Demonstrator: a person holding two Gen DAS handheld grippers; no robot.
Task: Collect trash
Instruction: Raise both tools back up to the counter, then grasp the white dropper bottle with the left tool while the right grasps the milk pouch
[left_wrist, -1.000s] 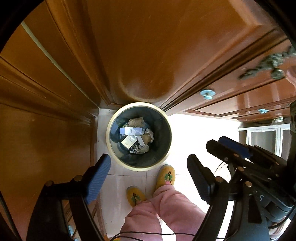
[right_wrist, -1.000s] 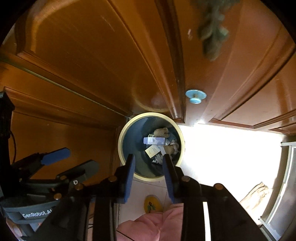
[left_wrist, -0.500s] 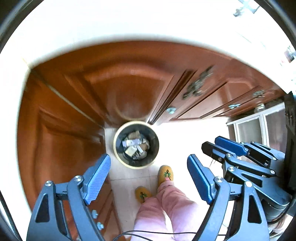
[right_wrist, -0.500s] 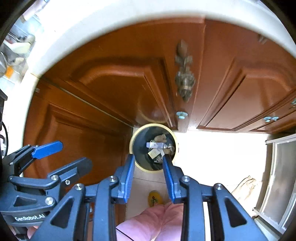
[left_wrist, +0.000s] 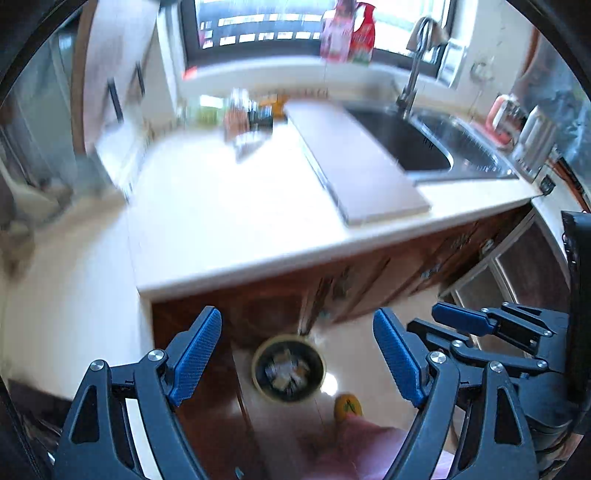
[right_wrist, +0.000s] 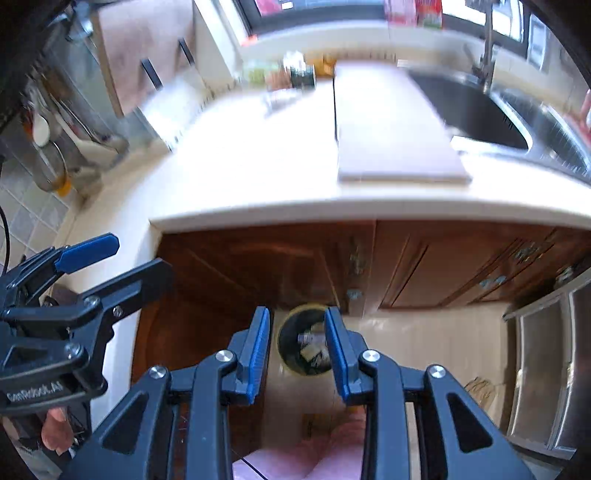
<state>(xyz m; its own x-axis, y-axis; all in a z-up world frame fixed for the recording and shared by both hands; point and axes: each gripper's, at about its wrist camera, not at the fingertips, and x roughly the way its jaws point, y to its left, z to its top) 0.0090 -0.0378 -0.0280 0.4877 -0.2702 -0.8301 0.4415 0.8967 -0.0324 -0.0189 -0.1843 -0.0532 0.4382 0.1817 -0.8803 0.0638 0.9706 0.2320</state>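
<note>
A round trash bin (left_wrist: 288, 367) with a pale rim stands on the floor far below, by the brown cabinet doors, with several pieces of trash inside. It also shows in the right wrist view (right_wrist: 304, 345). My left gripper (left_wrist: 297, 356) is open wide and empty, high above the bin. My right gripper (right_wrist: 298, 347) is open by a narrower gap and empty, also high above the bin. Each gripper shows in the other's view, the right one (left_wrist: 491, 332) and the left one (right_wrist: 92, 266). The frames are blurred.
A white countertop (left_wrist: 229, 206) carries a pale cutting board (left_wrist: 354, 158), a steel sink (left_wrist: 417, 144) with a tap and several blurred jars at the back. Brown cabinets (right_wrist: 424, 266) run below. A yellow slipper (left_wrist: 347, 406) and pink trouser leg are near the bin.
Both grippers have risen well away from the bin and tilted up. The bin has shrunk in view and the countertop and sink have come into sight. Both stay empty.
</note>
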